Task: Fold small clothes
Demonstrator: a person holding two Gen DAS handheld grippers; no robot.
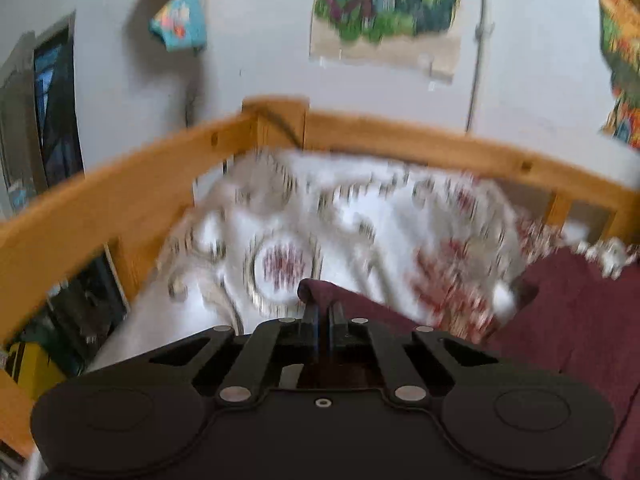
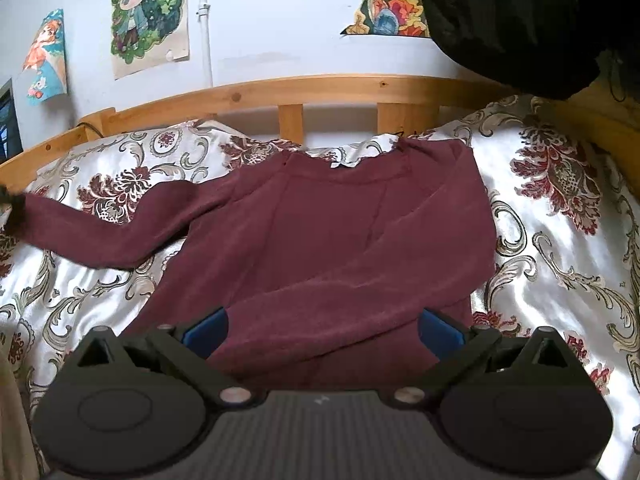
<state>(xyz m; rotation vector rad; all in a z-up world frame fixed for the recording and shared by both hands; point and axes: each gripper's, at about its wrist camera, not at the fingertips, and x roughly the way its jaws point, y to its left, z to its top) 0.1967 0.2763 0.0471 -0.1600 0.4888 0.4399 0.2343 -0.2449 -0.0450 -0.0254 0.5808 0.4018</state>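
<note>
A maroon long-sleeved top (image 2: 328, 232) lies flat on the patterned bedspread, collar toward the far rail. One sleeve is folded across its lower body; the other sleeve (image 2: 100, 232) stretches out to the left. My left gripper (image 1: 323, 312) is shut on the cuff (image 1: 316, 290) of that left sleeve and holds it just above the bedspread; this view is blurred. The left gripper shows as a dark shape at the left edge of the right wrist view (image 2: 10, 208). My right gripper (image 2: 322, 334) is open, its blue pads (image 2: 206, 332) spread either side of the folded sleeve near the hem.
A white satin bedspread (image 2: 560, 248) with red and grey floral pattern covers the bed. A wooden bed rail (image 2: 320, 90) runs along the far side and left corner (image 1: 120, 192). Posters hang on the wall (image 2: 150, 12). A black garment (image 2: 520, 16) hangs at upper right.
</note>
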